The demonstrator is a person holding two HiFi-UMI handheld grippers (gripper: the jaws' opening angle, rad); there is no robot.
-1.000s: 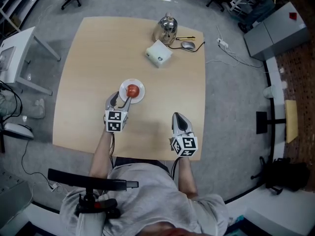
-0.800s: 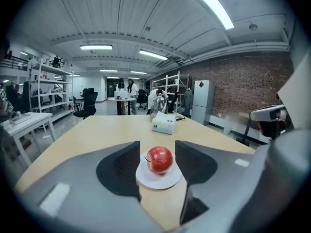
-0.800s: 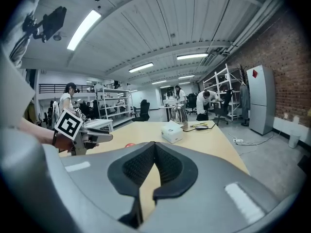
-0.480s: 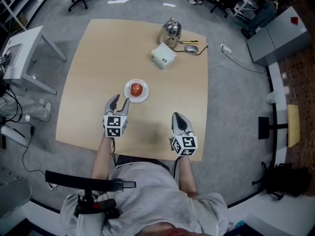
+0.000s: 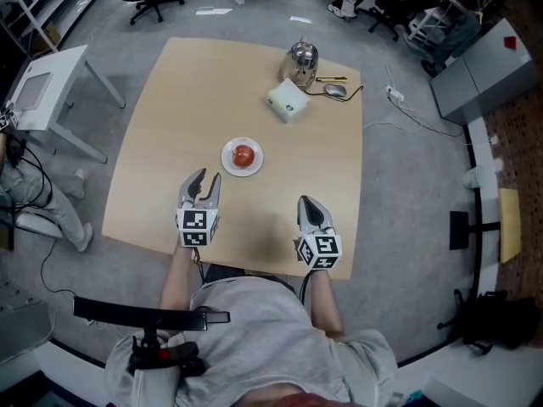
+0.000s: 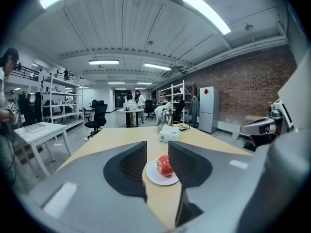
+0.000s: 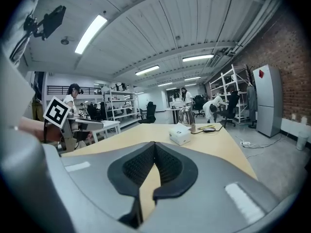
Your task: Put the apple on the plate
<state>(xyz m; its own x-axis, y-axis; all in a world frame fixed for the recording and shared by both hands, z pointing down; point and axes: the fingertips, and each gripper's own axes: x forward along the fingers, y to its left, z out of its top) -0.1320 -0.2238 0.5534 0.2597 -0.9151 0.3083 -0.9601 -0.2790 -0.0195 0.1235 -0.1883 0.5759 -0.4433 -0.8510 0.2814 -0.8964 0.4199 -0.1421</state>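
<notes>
A red apple (image 5: pixel 243 154) rests on a small white plate (image 5: pixel 229 163) near the middle of the wooden table. My left gripper (image 5: pixel 204 180) hovers a short way in front of the plate, apart from it. Its jaws are open with a narrow gap, have just been closing, and hold nothing. In the left gripper view the apple (image 6: pixel 164 165) and plate (image 6: pixel 156 177) show through that gap, beyond the fingertips. My right gripper (image 5: pixel 308 203) is at the table's near right with its jaws shut and empty; its own view shows the pads (image 7: pixel 146 165) meeting.
At the table's far side stand a metal kettle (image 5: pixel 303 56), a white box (image 5: pixel 287 100) and a computer mouse (image 5: pixel 336 90) with a cable. A white side table (image 5: pixel 42 87) stands on the floor to the left. Office chairs are beyond the table.
The left gripper has drawn back from the apple toward me and risen, leaving the apple on the plate, and its jaws have narrowed. The right gripper has barely shifted.
</notes>
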